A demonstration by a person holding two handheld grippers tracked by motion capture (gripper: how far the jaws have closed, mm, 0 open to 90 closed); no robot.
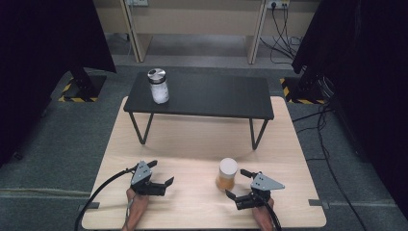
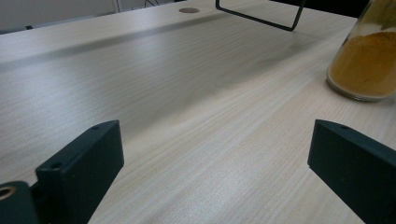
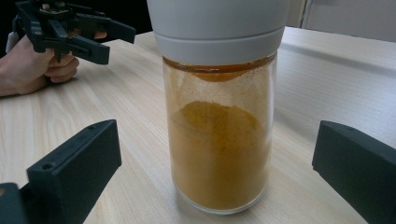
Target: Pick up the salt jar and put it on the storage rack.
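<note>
Glass jar [image 3: 219, 140] of orange powder stands on the bench [image 1: 192, 144] at 11 o'clock of my right gripper [image 1: 239, 194], whose fingers gape wide, empty. It looks heavy, slick and breakable; I'd grip mid-body below the white lid [image 3: 219, 23].

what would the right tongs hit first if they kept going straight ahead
The jar of orange powder: it stands upright on the table between the open jaws of the right tongs, just ahead. Exact gap is unclear.

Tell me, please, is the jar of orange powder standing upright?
Upright: the jar of orange powder rests base-down on the table, white lid on top.
</note>
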